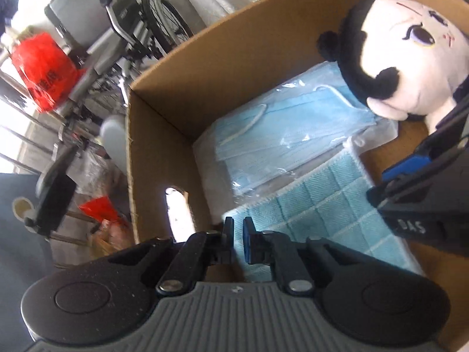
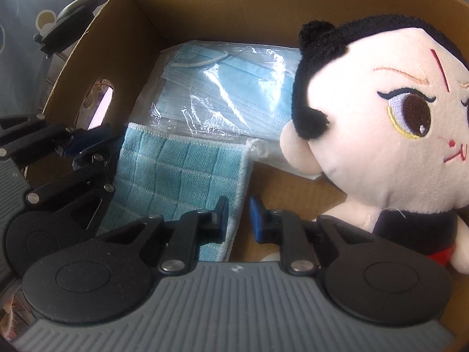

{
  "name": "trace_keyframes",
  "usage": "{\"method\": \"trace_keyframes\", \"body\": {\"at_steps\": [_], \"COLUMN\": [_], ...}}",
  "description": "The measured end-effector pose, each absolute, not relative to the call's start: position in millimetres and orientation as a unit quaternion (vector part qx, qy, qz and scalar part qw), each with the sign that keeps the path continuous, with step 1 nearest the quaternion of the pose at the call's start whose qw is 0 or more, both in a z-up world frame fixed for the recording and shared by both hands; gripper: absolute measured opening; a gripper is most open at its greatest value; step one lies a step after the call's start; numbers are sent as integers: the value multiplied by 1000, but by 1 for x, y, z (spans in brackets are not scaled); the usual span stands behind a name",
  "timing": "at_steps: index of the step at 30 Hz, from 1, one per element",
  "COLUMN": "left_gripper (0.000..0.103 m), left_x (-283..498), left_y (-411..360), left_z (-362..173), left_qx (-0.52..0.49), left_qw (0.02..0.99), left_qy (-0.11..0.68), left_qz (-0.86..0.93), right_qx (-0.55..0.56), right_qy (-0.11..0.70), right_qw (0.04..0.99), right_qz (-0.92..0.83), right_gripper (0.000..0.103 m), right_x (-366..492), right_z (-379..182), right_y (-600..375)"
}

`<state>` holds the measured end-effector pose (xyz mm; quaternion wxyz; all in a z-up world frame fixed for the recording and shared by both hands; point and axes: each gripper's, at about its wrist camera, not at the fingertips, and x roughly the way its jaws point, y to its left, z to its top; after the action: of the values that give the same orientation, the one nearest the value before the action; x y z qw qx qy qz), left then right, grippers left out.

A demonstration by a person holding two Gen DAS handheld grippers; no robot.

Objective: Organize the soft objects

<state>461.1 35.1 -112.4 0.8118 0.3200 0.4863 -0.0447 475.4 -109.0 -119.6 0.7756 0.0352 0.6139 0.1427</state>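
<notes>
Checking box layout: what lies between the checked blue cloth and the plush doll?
In the right wrist view, only bare cardboard box floor separates the checked blue cloth from the plush doll; the bagged face masks lie behind both.

1. Daylight is flooding in from the upper left of the left wrist view, blowing out the background.
2. Glare is glinting off the plastic-wrapped face masks (image 1: 293, 135).
3. The wheelchair (image 1: 132, 20) and red bag (image 1: 44, 70) are smearing with blur.
4. Fisheye distortion is bending the cardboard box (image 2: 205, 8) walls, and corners are darkening.
</notes>
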Motion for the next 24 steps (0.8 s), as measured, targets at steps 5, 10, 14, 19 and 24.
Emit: {"method": "trace_keyframes", "body": {"at_steps": [5,10,14,19,24], "left_gripper": [9,16,18,22,34], "left_x": [473,445,384,292,231], "left_y": [44,56,68,86,63], "left_z": [-127,-100,-50,-33,-68], "left_qx": [261,233,208,88,6], "left_qw": [785,826,866,864,806], "left_qy": [559,510,443,451,508], "left_qz": [-58,-51,-103,-203,-303], "right_qx": [18,53,101,137,136], "right_qy": [598,551,488,455,510], "right_qw": [790,814,843,859,839], "right_qz": [137,175,203,193,135], "right_gripper": [18,26,32,48,50], "right_x": [472,437,362,261,188], "right_z": [-116,-77,-28,1,-44], "right_y": [-105,-128,-179,-249,-291]}}
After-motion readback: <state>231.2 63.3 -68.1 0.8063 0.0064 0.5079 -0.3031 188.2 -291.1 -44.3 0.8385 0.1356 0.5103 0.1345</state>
